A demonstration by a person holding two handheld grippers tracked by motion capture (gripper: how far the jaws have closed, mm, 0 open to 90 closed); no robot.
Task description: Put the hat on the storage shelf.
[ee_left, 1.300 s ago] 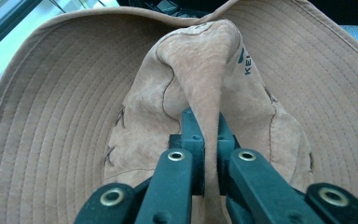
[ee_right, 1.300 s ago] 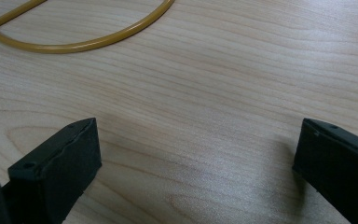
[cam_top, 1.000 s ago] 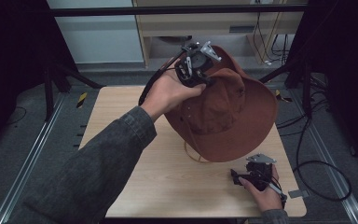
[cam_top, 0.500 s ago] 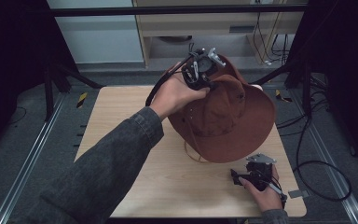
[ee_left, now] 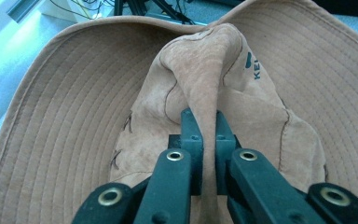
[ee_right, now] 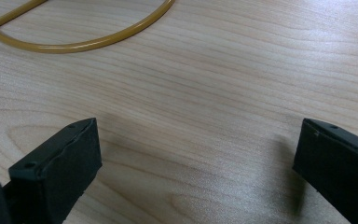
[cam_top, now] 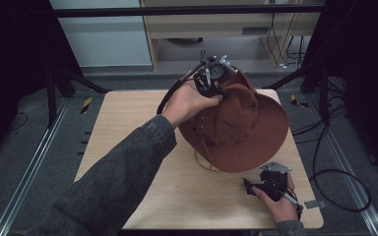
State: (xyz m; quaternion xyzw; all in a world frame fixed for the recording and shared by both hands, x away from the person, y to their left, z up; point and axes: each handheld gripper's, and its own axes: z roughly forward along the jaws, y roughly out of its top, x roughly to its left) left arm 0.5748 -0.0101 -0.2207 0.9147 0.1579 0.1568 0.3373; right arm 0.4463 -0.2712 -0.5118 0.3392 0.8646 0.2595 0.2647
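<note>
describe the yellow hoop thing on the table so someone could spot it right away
On the light wooden table, look just under the near brim of the big brown suede hat. The thin mustard-yellow wire ring lies flat there, crossed by a straight bar, the table's one slim glossy loop.

Dark print on hat (ee_left: 242, 88) crown, left gripper view: small solid emblem above letters "KE", remainder cut off by a fold of fabric. Brand not legible in full. No other readable text, numbers or signs anywhere.
</note>
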